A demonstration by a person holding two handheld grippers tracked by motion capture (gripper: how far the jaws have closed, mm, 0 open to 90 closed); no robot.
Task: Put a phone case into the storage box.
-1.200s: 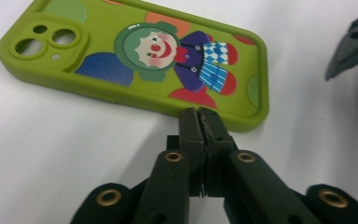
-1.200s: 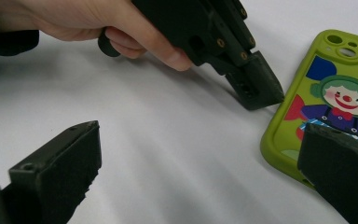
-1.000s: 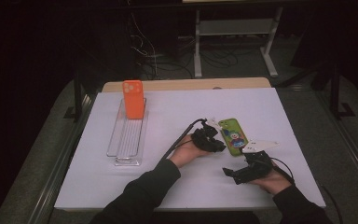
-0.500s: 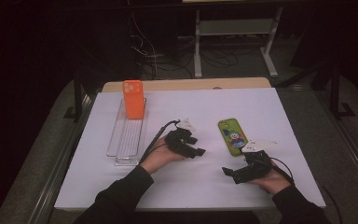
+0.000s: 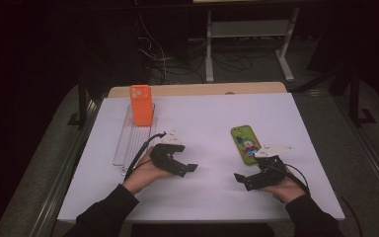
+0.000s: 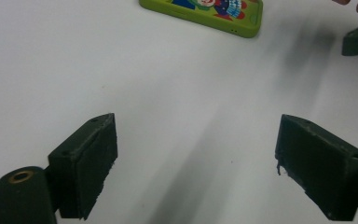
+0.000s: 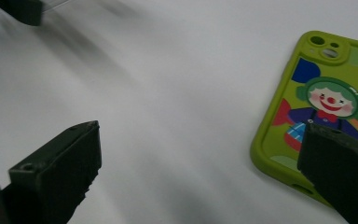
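With the glossy orange phone case (image 5: 140,104) standing in the clear ribbed plastic rack (image 5: 128,143) at upper left, the lime-green clown-print phone case (image 5: 246,143) is lying unracked on the white desk (image 5: 207,118) at right of centre, as the left tool (image 5: 183,168), jaws just opening wide and empty, and the right tool (image 5: 243,178), likewise agape and holding nothing, are hovering at lower centre.

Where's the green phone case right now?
In the high view, the green phone case lies flat on the white table, right of centre, just beyond the right gripper and apart from it.
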